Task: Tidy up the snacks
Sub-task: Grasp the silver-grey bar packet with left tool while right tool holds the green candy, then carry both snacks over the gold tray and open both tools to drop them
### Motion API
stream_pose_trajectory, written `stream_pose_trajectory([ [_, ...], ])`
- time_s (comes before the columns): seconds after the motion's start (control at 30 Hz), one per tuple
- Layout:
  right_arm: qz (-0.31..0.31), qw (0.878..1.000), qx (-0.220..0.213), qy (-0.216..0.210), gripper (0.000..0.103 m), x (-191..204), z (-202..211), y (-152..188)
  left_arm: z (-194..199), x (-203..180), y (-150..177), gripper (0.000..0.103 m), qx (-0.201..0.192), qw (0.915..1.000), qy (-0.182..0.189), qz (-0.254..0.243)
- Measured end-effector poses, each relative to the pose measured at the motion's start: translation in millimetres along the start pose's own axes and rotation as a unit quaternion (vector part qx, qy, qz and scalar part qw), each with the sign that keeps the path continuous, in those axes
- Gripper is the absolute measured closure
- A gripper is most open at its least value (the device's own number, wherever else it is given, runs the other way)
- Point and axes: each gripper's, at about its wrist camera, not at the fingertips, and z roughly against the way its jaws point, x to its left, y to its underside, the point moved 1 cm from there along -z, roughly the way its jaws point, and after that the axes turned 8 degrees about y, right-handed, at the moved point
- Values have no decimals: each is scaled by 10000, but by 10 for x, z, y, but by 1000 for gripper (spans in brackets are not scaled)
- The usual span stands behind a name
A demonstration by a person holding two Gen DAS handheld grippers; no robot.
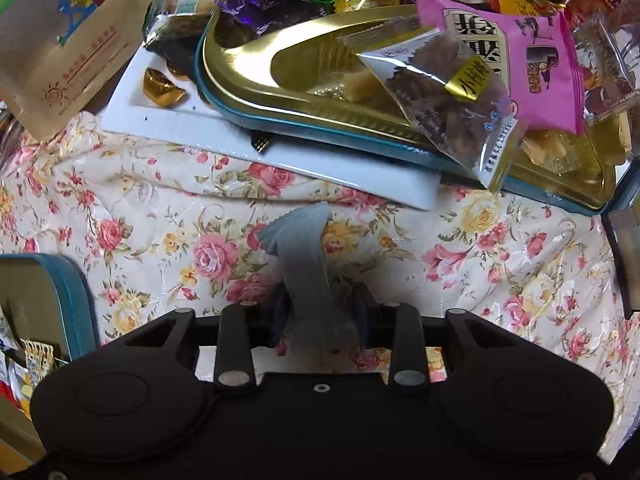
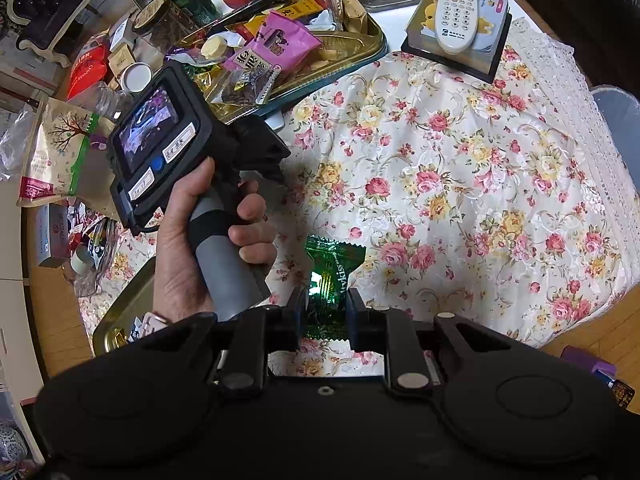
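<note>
My left gripper (image 1: 320,316) points straight down over the floral tablecloth (image 1: 140,208). It is shut on a pale grey snack packet (image 1: 300,252) that stands up between its pads. My right gripper (image 2: 324,312) is shut on a green candy wrapper (image 2: 334,264), also above the cloth. Beyond the left gripper lies a gold tray with a teal rim (image 1: 248,80). A pink packet (image 1: 532,52), a clear packet of brown snack (image 1: 440,92) and several wrapped candies are piled in it. In the right wrist view a hand (image 2: 188,256) grips the left gripper's handle.
A white board (image 1: 192,132) lies under the gold tray, with a gold-wrapped candy (image 1: 162,88) on it. A kraft paper bag (image 1: 60,40) sits at far left. A second teal-rimmed tin (image 1: 76,300) with snacks is at near left. A remote (image 2: 460,4) rests on a box far right.
</note>
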Motion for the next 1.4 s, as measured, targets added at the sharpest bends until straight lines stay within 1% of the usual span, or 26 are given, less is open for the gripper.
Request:
stream_pose_trajectory([
  [0.03, -4, 10000, 4, 9, 81, -7, -6, -4, -3, -23, -11, 76, 2, 10000, 0, 7],
  [0.17, -27, 10000, -4, 75, 81, -21, -31, -19, 53, 16, 22, 76, 155, 9997, 178, 44],
  [0.23, -45, 9999, 11, 105, 81, -26, -45, -27, 141, 27, 67, 76, 163, 9997, 149, -51],
  [0.37, -44, 9999, -7, 167, 81, -18, -60, -34, 437, 116, 207, 77, 207, 9993, 212, -218],
  [0.5, -40, 9997, -3, 242, 81, 0, -85, -32, 772, 217, 380, 77, 167, 9983, 25, -553],
  [0.6, -16, 9994, -8, 337, 81, 15, -115, -36, 1011, 373, 491, 77, 115, 9971, -3, -754],
  [0.73, 5, 9989, 30, 476, 81, 34, -180, -41, 1248, 651, 633, 77, 137, 9966, 152, -793],
  [0.8, 21, 9986, 51, 530, 81, 43, -212, -37, 1295, 790, 746, 77, 137, 9965, 78, -825],
  [0.87, 66, 9982, 57, 594, 81, 67, -244, -29, 1334, 920, 859, 77, 129, 9957, -90, -910],
  [0.93, 124, 9977, 50, 667, 81, 101, -282, -19, 1382, 1098, 963, 77, 38, 9958, -223, -883],
  [1.0, 198, 9969, 59, 757, 81, 142, -331, -8, 1417, 1275, 1033, 77, -32, 9967, -277, -761],
  [1.17, 398, 9948, 100, 936, 81, 284, -436, 51, 1526, 1699, 1135, 76, -120, 9988, -127, -458],
  [1.33, 646, 9922, 85, 1059, 81, 474, -526, 121, 1542, 2028, 1172, 76, -191, 9991, -251, -284],
  [1.4, 712, 9915, 74, 1091, 81, 551, -550, 142, 1560, 2174, 1170, 76, -189, 9997, -126, -131],
])
